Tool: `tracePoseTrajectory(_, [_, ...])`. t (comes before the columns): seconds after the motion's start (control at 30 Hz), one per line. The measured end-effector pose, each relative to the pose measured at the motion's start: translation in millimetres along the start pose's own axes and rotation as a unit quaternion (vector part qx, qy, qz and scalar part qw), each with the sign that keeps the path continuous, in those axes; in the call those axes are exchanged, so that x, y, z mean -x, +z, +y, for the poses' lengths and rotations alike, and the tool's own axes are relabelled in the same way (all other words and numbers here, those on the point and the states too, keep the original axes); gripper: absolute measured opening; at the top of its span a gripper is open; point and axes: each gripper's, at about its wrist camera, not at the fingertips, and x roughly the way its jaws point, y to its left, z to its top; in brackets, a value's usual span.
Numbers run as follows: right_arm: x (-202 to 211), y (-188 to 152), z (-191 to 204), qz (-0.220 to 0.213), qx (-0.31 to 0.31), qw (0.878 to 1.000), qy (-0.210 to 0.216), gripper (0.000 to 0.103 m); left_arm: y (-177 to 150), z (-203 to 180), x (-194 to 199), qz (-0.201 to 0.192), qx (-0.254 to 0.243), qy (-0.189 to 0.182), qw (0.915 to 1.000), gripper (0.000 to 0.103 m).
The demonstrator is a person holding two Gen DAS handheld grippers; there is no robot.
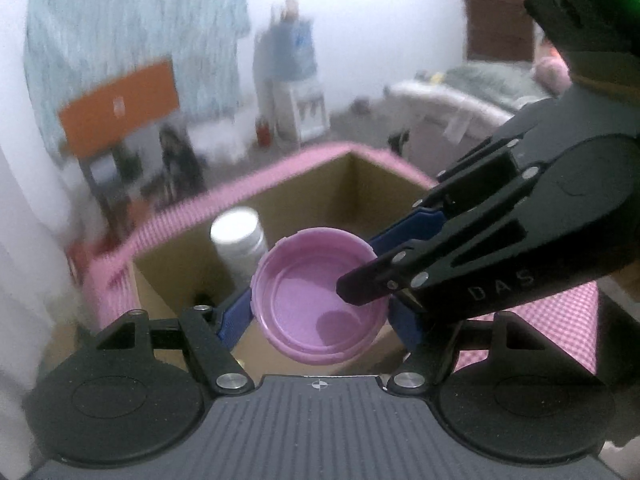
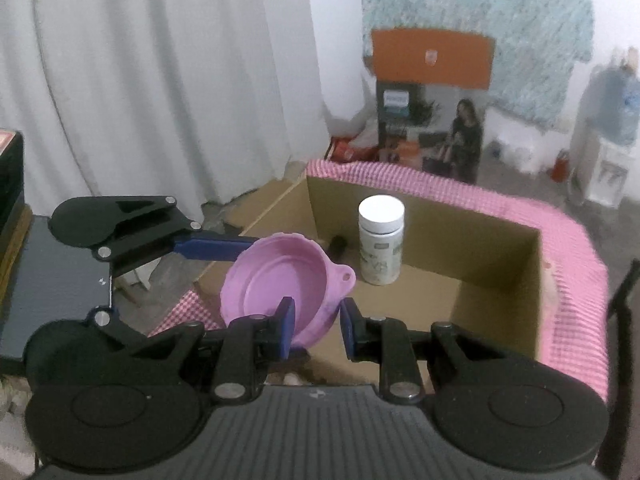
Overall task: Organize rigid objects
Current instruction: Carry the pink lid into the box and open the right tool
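While both grippers pinch the pink lid (image 2: 280,284) above the cardboard box (image 2: 436,296), a white bottle (image 2: 380,246) stands upright inside.

The left gripper (image 1: 320,316) spans its width; the right gripper (image 2: 316,320) nips its near rim.

A pink checked cloth (image 2: 576,236) carries an open cardboard box (image 2: 472,216) with a white-capped bottle (image 2: 380,246) inside

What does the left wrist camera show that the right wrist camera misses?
Only the left view: a bed in the far right background, and the right gripper seen from outside, pinching the lid's rim. Only the right view: white curtains, the lid's small hanging tab, and the left gripper seen from outside. Both: the pink lid, white bottle, cardboard box, pink checked cloth and orange box.
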Motion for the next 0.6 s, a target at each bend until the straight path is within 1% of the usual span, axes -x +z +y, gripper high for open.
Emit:
tracePoseTrajectory(0.1, [-37.6, 16.5, -18.6, 0.043, -0.023, 0.999, 0.023, 0.026, 7.4, 21.9, -32.6, 0.055, 0.031, -0.019, 0.9978, 0.073])
tracePoseTrajectory(0.23, [-88.5, 26.1, -49.0, 0.107, -0.073, 0.990, 0.057, 0.026, 7.4, 42.6, -71.5, 0.124, 0.070, -0.043, 0.9889, 0.073])
tracePoseTrajectory(0.3, [-110.9, 26.4, -60.4, 0.138, -0.094, 0.984, 0.070, 0.026, 4.2, 48.0, -84.3, 0.149, 0.082, -0.050, 0.9842, 0.073])
tracePoseTrajectory(0.43, [-138.7, 18.1, -73.6, 0.185, -0.121, 0.971, 0.086, 0.026, -1.9, 54.0, -107.0, 0.199, 0.101, -0.064, 0.9728, 0.073])
tracePoseTrajectory(0.53, [-157.5, 12.8, -79.7, 0.218, -0.134, 0.962, 0.097, 0.026, -5.8, 58.0, -118.7, 0.229, 0.117, -0.073, 0.9636, 0.073])
tracePoseTrajectory(0.6, [-167.6, 9.8, -83.0, 0.236, -0.142, 0.956, 0.104, 0.027, -7.7, 59.8, -123.4, 0.242, 0.122, -0.076, 0.9597, 0.073])
